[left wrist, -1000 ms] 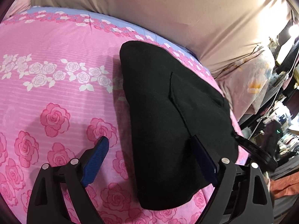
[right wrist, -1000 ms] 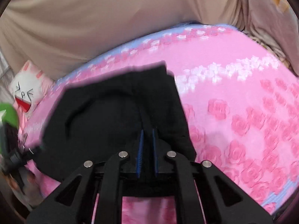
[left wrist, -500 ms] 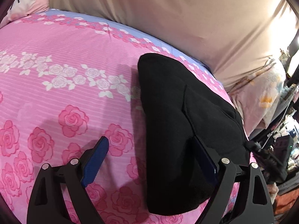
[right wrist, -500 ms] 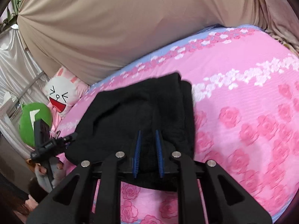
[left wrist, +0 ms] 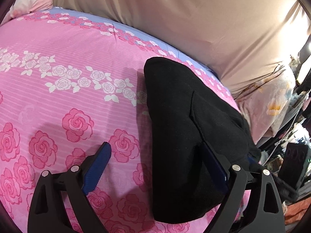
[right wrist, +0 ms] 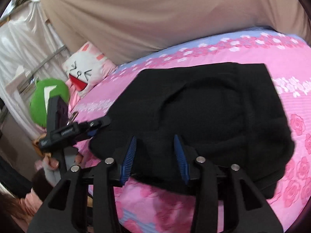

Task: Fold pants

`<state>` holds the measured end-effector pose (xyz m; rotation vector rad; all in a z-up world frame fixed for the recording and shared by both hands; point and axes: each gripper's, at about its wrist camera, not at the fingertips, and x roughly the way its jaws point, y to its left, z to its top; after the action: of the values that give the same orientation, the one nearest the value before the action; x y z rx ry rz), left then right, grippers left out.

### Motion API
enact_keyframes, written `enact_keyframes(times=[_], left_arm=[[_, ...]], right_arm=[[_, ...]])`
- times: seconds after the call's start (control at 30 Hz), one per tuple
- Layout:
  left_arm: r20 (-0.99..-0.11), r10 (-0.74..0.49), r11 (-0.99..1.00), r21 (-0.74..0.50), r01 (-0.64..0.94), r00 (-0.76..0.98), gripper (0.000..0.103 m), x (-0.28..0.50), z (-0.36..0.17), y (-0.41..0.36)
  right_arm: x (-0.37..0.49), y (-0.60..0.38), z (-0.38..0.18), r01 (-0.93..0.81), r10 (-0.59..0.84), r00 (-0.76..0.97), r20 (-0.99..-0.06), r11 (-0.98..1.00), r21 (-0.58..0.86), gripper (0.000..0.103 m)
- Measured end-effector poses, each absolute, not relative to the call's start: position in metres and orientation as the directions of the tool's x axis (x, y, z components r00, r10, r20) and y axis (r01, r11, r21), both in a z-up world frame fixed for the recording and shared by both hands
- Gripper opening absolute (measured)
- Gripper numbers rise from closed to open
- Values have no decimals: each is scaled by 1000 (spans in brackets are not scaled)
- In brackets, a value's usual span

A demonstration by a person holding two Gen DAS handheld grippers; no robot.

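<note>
1. Pants, black and folded into a compact bundle, lie on the pink rose-print bedspread, filling the centre-right of the left wrist view and the middle of the right wrist view.
2. Soft, thick and limp by the look of it, the fabric would likely sag if lifted at one point; a folded edge or corner offers the surest hold.
3. Left gripper stands wide open and empty, one finger over the bedspread, the other against the bundle's right side.
4. Right gripper is partly open at the bundle's near edge, clamping nothing.
5. A beige drape backs the bed; a cartoon-face pillow sits at centre left of the right wrist view.
</note>
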<state>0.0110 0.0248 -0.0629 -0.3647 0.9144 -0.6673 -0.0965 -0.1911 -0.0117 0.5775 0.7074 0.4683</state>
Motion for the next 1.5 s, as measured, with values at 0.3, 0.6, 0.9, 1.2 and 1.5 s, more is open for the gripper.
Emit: enact_keyframes(times=[0.3,0.6,0.9,1.2,1.5], left_arm=[[-483,-802,586,-750,306,351,90,3,-63,43],[-609,-726,687,-629,363,319,26,1,-50,-6],[-681,-624,781,-555,285,384,14,0,-44,47],[-702,-548,835,-491,249,454,62,-13,-33,35],[-615,-705,709,-618,339,353,75,-17,-29,27]], right_arm=[[-153,-299,-22,244,253,788,-561,708,662,68],[-123,-280,-38,203,328,753,-571,709,675,15],[-148,-276,-49,231,300,724,-621,743,628,31],[-155,-295,-45,255,299,771,-562,664,703,71],[-133,-291,-73,287,345,734,-585,623,728,89]])
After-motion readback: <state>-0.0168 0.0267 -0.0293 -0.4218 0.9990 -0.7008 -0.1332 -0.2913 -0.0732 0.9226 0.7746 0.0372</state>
